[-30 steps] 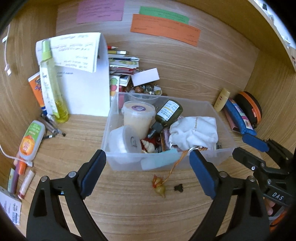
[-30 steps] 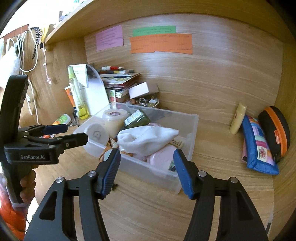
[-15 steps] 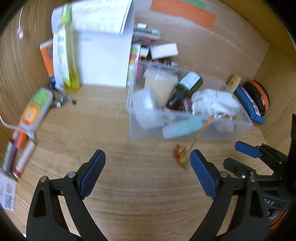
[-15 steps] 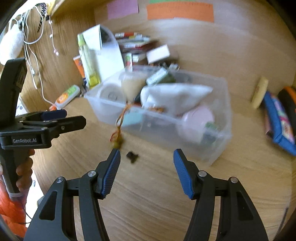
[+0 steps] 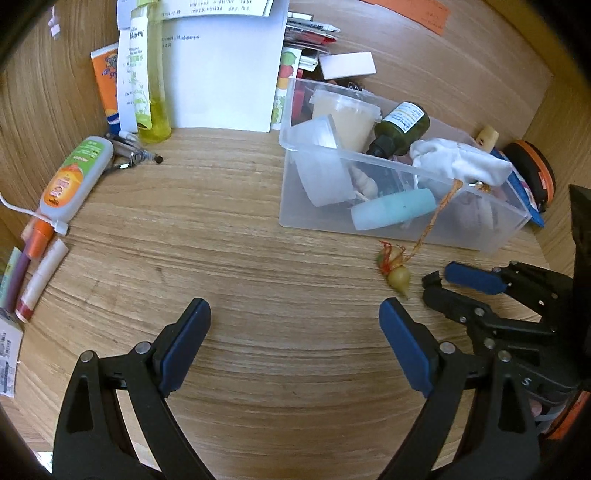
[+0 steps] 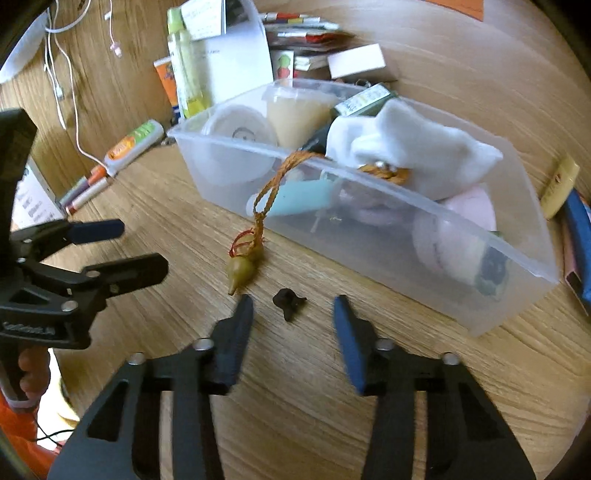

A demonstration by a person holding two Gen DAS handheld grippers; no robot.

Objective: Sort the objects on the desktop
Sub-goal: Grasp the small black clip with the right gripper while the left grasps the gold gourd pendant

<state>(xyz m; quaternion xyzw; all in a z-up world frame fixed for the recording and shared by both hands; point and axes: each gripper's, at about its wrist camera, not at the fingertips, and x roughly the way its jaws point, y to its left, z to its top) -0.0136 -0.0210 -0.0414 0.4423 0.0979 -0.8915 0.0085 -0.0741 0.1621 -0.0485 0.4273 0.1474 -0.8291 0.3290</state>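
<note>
We read no text with certainty: print on the bottles [image 5: 144, 74], paper [image 5: 221, 62] and notes [image 5: 406, 11] stays illegible.

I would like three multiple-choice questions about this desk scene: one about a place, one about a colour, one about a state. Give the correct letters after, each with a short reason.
1. Where does the small black piece lie?
A. inside the clear bin
B. on the desk in front of the clear bin
C. on the white sheet

2. What colour is the tube lying against the front wall inside the clear bin?
A. light teal
B. red
C. black

3. How is the orange cord placed?
A. coiled entirely inside the bin
B. hanging over the bin's rim to the desk
C. held by the left gripper

Answers:
1 B: it rests on bare wood between the fingers of the right gripper, which are closing around it.
2 A: the tube shows teal through the wall.
3 B: it crosses the rim down to the yellow-green pendant; the left gripper holds nothing.
</note>
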